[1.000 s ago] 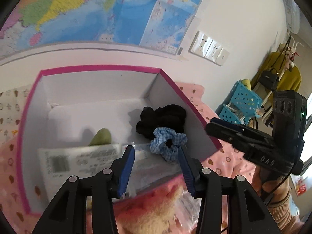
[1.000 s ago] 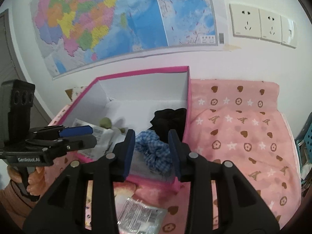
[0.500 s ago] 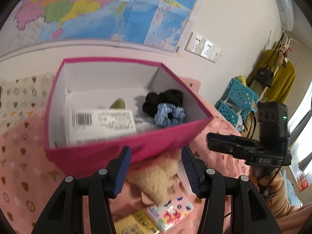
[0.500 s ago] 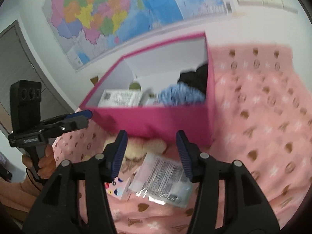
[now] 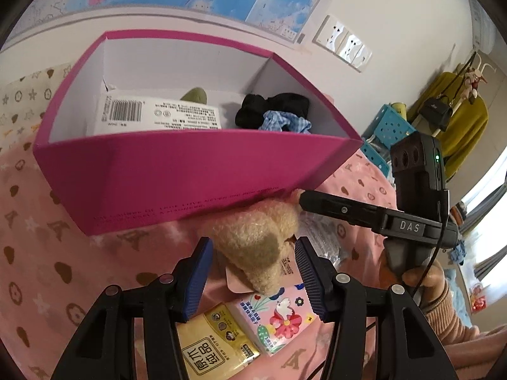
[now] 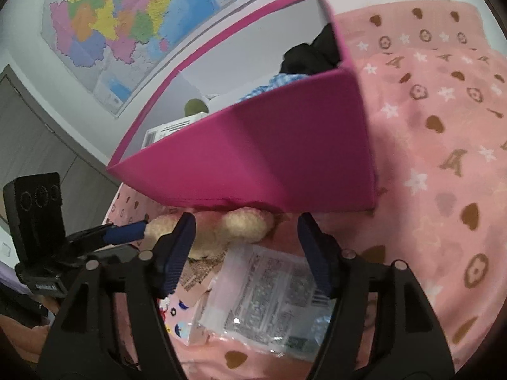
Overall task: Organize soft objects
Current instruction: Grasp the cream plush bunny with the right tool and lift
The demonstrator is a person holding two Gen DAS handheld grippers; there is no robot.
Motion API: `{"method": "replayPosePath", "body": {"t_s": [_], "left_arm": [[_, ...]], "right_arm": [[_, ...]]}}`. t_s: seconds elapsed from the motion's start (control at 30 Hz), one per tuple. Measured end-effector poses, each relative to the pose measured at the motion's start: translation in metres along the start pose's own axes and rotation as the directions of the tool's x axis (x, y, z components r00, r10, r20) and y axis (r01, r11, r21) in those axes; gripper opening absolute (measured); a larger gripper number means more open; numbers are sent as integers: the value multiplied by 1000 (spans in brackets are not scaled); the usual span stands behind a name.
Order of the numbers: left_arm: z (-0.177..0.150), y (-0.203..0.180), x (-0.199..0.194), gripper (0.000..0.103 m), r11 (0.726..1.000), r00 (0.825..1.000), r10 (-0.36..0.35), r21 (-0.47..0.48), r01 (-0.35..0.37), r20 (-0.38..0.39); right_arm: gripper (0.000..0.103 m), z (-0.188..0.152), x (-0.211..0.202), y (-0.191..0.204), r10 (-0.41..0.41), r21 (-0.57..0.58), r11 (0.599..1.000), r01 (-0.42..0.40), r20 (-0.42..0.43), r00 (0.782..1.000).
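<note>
A pink box (image 5: 177,171) stands on the pink blanket; it also shows in the right wrist view (image 6: 269,158). Inside lie a black cloth (image 5: 275,107), a blue checked scrunchie (image 5: 282,123), a white packet (image 5: 158,115) and a green soft thing (image 5: 195,95). A beige plush toy (image 5: 253,243) lies in front of the box, also in the right wrist view (image 6: 240,224). My left gripper (image 5: 252,280) is open just before the plush. My right gripper (image 6: 245,253) is open and empty above a clear plastic packet (image 6: 269,304).
A yellow packet (image 5: 215,345) and a flowered tissue pack (image 5: 275,316) lie under my left gripper. The wall with a map (image 6: 136,22) and sockets (image 5: 342,42) is behind the box. Blue baskets (image 5: 386,126) stand at the right.
Both grippers have pulled back and dropped from over the box to the blanket in front of it. The plush and the packets have come into view. The scrunchie stays in the box.
</note>
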State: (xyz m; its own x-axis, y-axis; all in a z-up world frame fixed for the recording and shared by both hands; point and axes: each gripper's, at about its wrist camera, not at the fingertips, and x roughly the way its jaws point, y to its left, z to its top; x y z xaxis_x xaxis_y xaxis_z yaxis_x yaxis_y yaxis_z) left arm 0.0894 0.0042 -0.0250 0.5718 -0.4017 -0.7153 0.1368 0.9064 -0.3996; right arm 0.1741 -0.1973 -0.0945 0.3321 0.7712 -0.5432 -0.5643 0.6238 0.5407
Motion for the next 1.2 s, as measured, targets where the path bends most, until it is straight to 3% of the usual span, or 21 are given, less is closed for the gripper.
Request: {"method": "replayPosePath", "body": {"t_s": [0.13,0.2,0.4,0.9,1.2], "left_arm": [[-1,3,7,55,1000,1000,-13,-19,13,-25],[-1,3,10,55,1000,999,-17,-21,16,-33],[0,3,17,52,999,998,-23,-23,21,-57],[-5,-10,-3,50,999,999,-31,38,32,-17],[-3,-36,-34,50,993,996,-69,97,64,48]], "right_arm": [[68,0,9,5,20,-20,1000,-20,-11,1000],[54,-1,9,6,26,-30,999,-26,-8,1000],[30,-1,5,12,-6,-83,997,6,-7,1000],[26,-8,-20,27,-5,-145,989,13,54,999],[26,-7,-73,59,28,-235,972,7,145,989]]}}
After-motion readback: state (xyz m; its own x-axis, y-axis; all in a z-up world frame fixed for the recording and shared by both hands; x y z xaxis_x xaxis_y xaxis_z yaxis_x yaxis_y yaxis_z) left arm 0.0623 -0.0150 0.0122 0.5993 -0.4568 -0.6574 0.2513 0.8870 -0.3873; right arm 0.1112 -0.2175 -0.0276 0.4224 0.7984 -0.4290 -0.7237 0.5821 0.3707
